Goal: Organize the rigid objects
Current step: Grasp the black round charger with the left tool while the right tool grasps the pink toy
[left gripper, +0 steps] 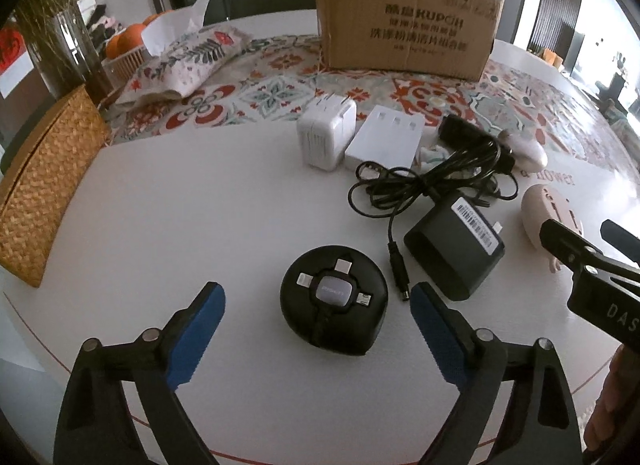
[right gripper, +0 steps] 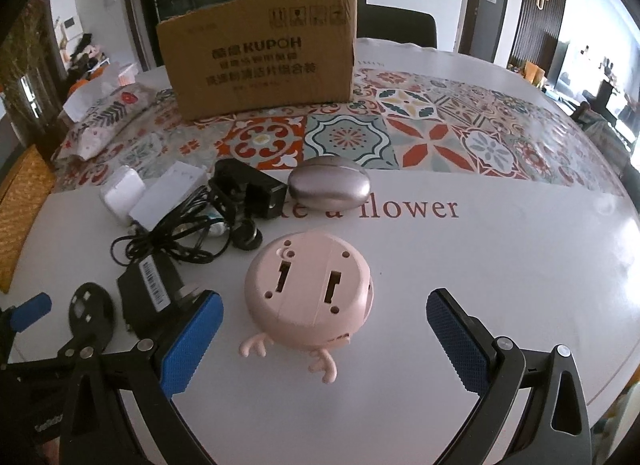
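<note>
My left gripper (left gripper: 318, 305) is open, its blue pads on either side of a round black cable reel (left gripper: 334, 300) on the white table. My right gripper (right gripper: 324, 317) is open around a pink round toy (right gripper: 310, 293) lying bottom up; the toy also shows in the left wrist view (left gripper: 550, 209). A black power adapter (left gripper: 454, 247) with a coiled cord (left gripper: 432, 181), a white plug adapter (left gripper: 326, 137), a white flat box (left gripper: 384, 137) and a silver oval object (right gripper: 329, 184) lie behind. A cardboard box (left gripper: 406, 17) stands at the back.
A woven straw box (left gripper: 40, 185) sits at the left table edge. A floral tissue pouch (left gripper: 188, 59) and a basket of oranges (left gripper: 128, 41) are at the back left. A patterned runner (right gripper: 440, 137) crosses the table. The right gripper's arm (left gripper: 592, 265) shows at the right.
</note>
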Available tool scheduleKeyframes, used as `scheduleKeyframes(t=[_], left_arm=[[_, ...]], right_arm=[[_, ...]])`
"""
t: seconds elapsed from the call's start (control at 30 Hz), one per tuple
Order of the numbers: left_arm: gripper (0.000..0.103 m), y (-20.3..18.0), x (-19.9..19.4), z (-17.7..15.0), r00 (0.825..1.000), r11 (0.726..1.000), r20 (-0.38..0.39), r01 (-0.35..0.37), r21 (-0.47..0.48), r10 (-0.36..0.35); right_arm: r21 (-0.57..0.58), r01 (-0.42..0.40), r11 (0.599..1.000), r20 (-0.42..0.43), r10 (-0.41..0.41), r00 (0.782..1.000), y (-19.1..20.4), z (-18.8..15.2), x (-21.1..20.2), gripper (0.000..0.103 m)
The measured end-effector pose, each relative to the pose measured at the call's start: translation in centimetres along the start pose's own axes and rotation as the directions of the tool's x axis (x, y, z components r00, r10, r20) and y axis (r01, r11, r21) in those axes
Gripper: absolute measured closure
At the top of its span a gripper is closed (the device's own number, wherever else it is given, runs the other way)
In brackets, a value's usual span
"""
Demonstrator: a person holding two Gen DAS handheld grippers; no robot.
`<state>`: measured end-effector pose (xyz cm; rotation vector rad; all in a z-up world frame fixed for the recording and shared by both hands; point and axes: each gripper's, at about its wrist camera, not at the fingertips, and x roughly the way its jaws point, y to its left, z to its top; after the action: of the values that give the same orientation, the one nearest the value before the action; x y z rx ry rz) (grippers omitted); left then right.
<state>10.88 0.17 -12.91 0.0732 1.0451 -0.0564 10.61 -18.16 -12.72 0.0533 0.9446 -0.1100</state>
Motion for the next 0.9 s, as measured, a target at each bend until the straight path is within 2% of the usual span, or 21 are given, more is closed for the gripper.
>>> scheduleKeyframes(t=[0.1, 0.27, 0.43, 0.67, 0.7, 0.9], left_arm=[[0.019, 0.0, 0.5, 0.1, 1.0, 1.0, -0.016, 0.008, -0.003, -0.008], [0.023, 0.1, 0.9, 0.1, 0.999, 1.0, -0.029, 0.014, -0.005, -0.014], [0.034, 0.1, 1.3, 0.2, 0.999, 1.0, -0.039, 0.026, -0.009, -0.027], [0.048, 0.1, 1.4, 0.3, 0.998, 0.998, -0.032, 0.06, -0.009, -0.06], [0.048, 0.1, 1.4, 0.3, 0.998, 0.998, -0.031, 0.058, -0.008, -0.058], [0.048, 0.1, 1.2, 0.1, 0.997, 0.998, -0.026, 0.068, -0.007, -0.069]], right_arm=[[0.002, 0.008, 1.0, -0.011, -0.008, 1.0, 0.0, 0.1, 0.7, 0.0], [0.009, -0.001, 1.0, -0.026, 0.002, 1.0, -0.2, 0.0, 1.6, 0.001], [0.002, -0.004, 1.0, -0.026, 0.004, 1.0, 0.0, 0.1, 2.0, 0.004], [-0.01, -0.03, 0.999, -0.027, 0.03, 0.999, 0.3, 0.2, 2.5, 0.025], [-0.01, -0.035, 0.999, -0.029, 0.035, 0.999, 0.3, 0.1, 2.6, 0.028], [-0.009, -0.044, 0.999, -0.025, 0.044, 0.999, 0.4, -0.1, 2.3, 0.028]])
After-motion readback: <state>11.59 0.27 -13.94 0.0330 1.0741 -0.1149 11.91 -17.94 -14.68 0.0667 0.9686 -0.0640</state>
